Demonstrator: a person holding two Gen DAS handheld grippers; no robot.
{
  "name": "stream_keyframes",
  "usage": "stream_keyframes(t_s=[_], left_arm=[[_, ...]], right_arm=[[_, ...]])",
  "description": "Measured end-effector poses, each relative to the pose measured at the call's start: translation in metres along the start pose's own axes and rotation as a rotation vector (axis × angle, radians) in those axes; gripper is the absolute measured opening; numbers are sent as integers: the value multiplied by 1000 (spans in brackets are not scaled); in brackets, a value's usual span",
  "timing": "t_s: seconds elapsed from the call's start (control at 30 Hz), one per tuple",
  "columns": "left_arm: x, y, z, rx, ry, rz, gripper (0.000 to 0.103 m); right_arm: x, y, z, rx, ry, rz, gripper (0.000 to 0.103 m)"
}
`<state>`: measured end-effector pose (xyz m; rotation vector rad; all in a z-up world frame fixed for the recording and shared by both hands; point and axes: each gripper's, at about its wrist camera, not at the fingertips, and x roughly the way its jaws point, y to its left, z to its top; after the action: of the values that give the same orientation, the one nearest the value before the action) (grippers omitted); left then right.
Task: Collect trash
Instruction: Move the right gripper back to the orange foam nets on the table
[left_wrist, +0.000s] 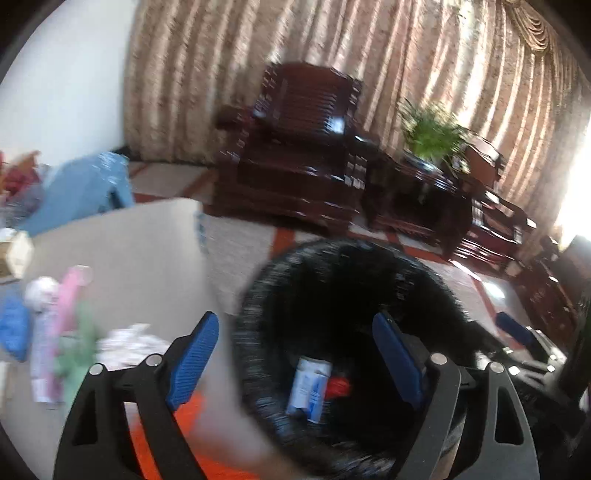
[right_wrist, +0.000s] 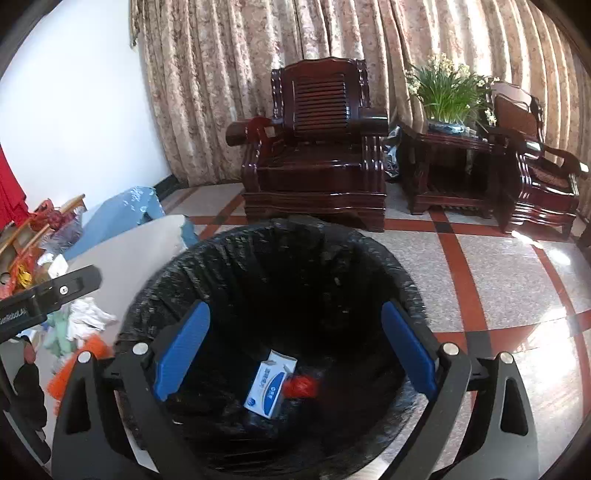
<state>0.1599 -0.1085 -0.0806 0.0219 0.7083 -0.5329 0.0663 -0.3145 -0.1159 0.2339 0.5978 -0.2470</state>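
A trash bin lined with a black bag (right_wrist: 280, 258) stands on the floor beside a grey table (right_wrist: 122, 254). A white and blue box (right_wrist: 271, 384) and a red scrap (right_wrist: 303, 386) lie at its bottom; both also show in the blurred left wrist view, box (left_wrist: 310, 387) and scrap (left_wrist: 338, 387). My right gripper (right_wrist: 295, 354) is open and empty, above the bin's opening. My left gripper (left_wrist: 295, 362) is open and empty, over the bin's left rim (left_wrist: 251, 295) and the table edge. Crumpled white paper (left_wrist: 129, 343), pink and green wrappers (left_wrist: 70, 314) and an orange scrap (right_wrist: 85, 365) lie on the table.
A dark wooden armchair (right_wrist: 317, 147), a side table with a potted plant (right_wrist: 450, 96) and a second chair (right_wrist: 535, 162) stand against the curtains. A blue cloth (right_wrist: 122, 210) lies behind the table. Tiled floor lies to the right of the bin.
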Motion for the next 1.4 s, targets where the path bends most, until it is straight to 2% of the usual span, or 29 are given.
stream_keyframes(t_s=[0.1,0.23,0.4,0.53,0.63,0.7,0.77,0.93,1.23,1.33,1.4], left_arm=[[-33,28,-10,6,-67,107,86],[-73,68,-26,5,-118,247,86],[-108,118,-57,-57,-107,382,86],[-116,135,-80,-79,-86,441,86],[-117,147,-97,-110,-62,455,86],[-118,153,-108,-125,-51,460,86],[-117,156,-115,-134,-41,461,86],[-115,163,-129,-156,-16,458,86],[-110,162,-133,-155,-1,442,86],[-107,158,-133,-150,4,436,86],[-105,156,-133,-147,8,430,86]], right_arm=[[-9,28,1,-27,-11,69,92],[-19,75,1,-60,-16,183,92],[-31,144,-11,-162,-8,323,92],[-38,184,-28,-205,20,413,92],[-39,211,-44,-279,44,435,90],[-37,222,-55,-316,66,438,83],[-31,228,-67,-342,86,418,81],[-14,230,-86,-349,146,383,80],[8,222,-107,-351,227,354,77],[9,220,-106,-345,230,358,65],[9,221,-106,-361,228,359,50]])
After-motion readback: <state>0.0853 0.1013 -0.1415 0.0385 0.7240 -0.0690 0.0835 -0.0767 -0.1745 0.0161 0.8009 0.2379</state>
